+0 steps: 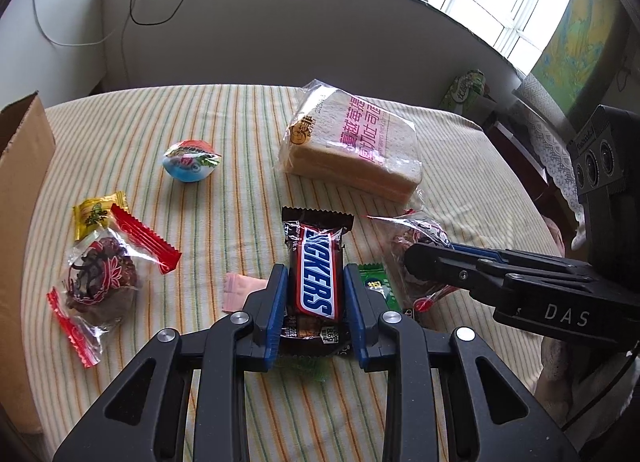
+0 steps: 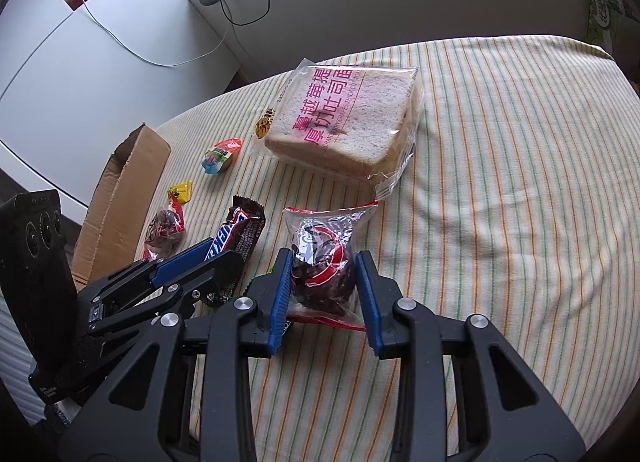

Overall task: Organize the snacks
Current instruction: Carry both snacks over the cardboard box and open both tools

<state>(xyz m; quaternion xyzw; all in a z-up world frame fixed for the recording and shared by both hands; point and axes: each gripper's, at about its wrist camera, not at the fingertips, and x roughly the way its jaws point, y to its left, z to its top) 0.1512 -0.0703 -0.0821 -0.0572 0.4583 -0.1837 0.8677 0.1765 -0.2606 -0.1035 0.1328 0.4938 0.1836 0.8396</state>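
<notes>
- The left gripper [image 1: 314, 294] has its blue pads against both long sides of the Snickers bar [image 1: 316, 274], closed on it around mid-length; whether the bar is lifted clear of the striped cloth [image 1: 224, 133] I cannot tell.
- The bar lies toward the near edge of the desk. It looks light and fairly stiff, but its wrapper is glossy and may slide, so holding across the solid body and not the crimped ends seems the right choice.
- The right gripper [image 2: 323, 294] straddles the clear-wrapped dark pastry [image 2: 322, 262], just to the right of the bar. The pads sit very near or lightly against the wrapper; the jaws are narrowed, yet I cannot tell whether they truly grip.
- That pastry is probably soft and crumbly inside loose, crinkly film. A gentle squeeze across the round body would suit it; the red-edged seams would likely slip or tear.
- A second pastry [image 1: 100, 274] of the same kind and a yellow sweet [image 1: 98, 213] rest near the left edge, beside the cardboard box [image 1: 20, 165].
- The jelly cup [image 1: 192, 161] and the bagged toast [image 1: 352, 149] lie toward the far edge; the toast is bulky, light and squashable.
- A green packet [image 1: 378, 288] peeks out between the two grippers.
- Judging by its open flap, the box is the likely destination.
</notes>
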